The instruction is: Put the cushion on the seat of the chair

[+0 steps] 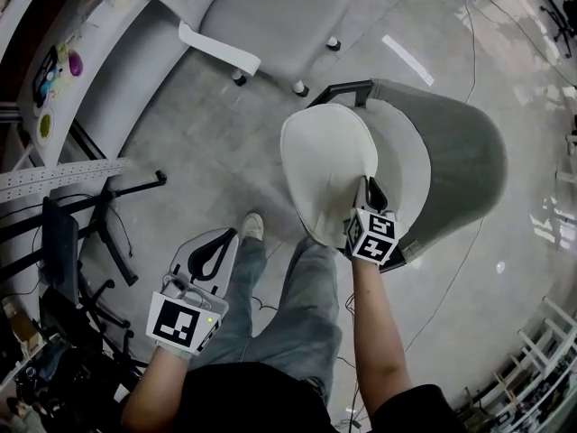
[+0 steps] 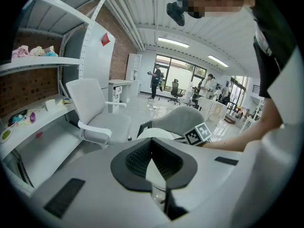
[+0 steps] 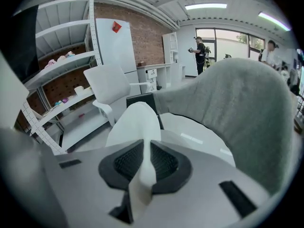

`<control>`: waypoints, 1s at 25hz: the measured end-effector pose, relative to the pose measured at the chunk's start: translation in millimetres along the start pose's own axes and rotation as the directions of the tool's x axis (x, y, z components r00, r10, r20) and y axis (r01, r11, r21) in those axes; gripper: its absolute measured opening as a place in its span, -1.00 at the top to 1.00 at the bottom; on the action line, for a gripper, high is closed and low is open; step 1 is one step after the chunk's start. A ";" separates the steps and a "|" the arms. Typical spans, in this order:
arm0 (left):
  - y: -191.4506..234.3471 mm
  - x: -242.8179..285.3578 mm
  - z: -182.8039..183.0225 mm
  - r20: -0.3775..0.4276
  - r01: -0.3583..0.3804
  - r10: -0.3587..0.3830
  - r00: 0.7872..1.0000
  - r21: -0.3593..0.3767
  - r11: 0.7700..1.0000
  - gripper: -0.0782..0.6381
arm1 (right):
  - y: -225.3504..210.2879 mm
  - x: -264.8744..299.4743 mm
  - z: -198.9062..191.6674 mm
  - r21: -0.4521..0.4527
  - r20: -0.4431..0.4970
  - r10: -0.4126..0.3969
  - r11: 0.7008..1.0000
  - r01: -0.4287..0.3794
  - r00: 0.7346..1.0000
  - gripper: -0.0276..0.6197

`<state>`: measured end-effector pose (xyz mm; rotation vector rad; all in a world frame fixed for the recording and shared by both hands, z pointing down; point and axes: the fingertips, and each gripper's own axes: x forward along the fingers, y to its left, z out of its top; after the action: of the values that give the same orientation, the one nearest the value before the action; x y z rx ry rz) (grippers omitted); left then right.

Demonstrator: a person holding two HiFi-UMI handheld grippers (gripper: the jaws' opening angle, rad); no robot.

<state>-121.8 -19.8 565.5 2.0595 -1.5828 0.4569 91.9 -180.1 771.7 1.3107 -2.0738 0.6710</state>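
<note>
A grey tub chair (image 1: pixel 464 152) stands on the floor in front of me, its pale seat (image 1: pixel 407 183) partly covered. The white cushion (image 1: pixel 326 171) lies tilted over the seat's left side and overhangs the front. My right gripper (image 1: pixel 370 190) is shut on the cushion's near edge. In the right gripper view the cushion (image 3: pixel 135 127) rises as a fold out of the shut right gripper (image 3: pixel 145 167), with the chair's back (image 3: pixel 237 108) behind it. My left gripper (image 1: pixel 225 240) hangs low by my left leg, shut and holding nothing. The left gripper (image 2: pixel 152 152) faces the chair (image 2: pixel 178 118) from a distance.
A white office chair (image 1: pixel 270 12) stands beyond the tub chair, next to a white desk (image 1: pixel 95 57) at the left. Black stands and gear (image 1: pixel 95 237) crowd the lower left. A cable (image 1: pixel 451 287) runs over the floor, and a white rack (image 1: pixel 541 354) sits lower right.
</note>
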 end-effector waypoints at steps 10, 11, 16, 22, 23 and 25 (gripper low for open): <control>-7.7 24.2 -9.2 -0.034 0.008 -0.007 0.999 0.006 1.000 0.77 | -45.4 38.9 -23.1 0.018 -0.082 -0.025 0.999 0.026 0.996 0.74; -8.1 26.3 -10.2 -0.038 0.006 -0.006 0.999 0.005 1.000 0.77 | -48.0 41.3 -24.4 0.019 -0.085 -0.026 0.999 0.028 0.996 0.74; -12.4 35.0 -12.8 -0.050 0.005 -0.004 0.999 0.004 1.000 0.77 | -67.2 51.8 -32.3 0.028 -0.108 -0.038 0.999 0.041 0.993 0.74; -15.6 41.6 -20.1 -0.077 0.001 -0.001 0.997 -0.011 1.000 0.77 | -86.5 69.4 -51.9 0.044 -0.157 -0.038 0.998 0.045 0.987 0.73; -15.5 43.0 -21.2 -0.077 0.000 -0.001 0.997 -0.010 1.000 0.77 | -88.7 73.2 -55.7 0.046 -0.167 -0.038 0.998 0.046 0.985 0.73; -15.2 44.8 -22.8 -0.081 -0.004 0.003 0.997 -0.009 1.000 0.77 | -92.7 79.5 -60.8 0.032 -0.185 -0.046 0.998 0.053 0.982 0.73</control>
<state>-94.3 -39.3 605.7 2.0057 -1.5384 0.5267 162.5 -223.7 880.0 1.2659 -1.8824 0.7814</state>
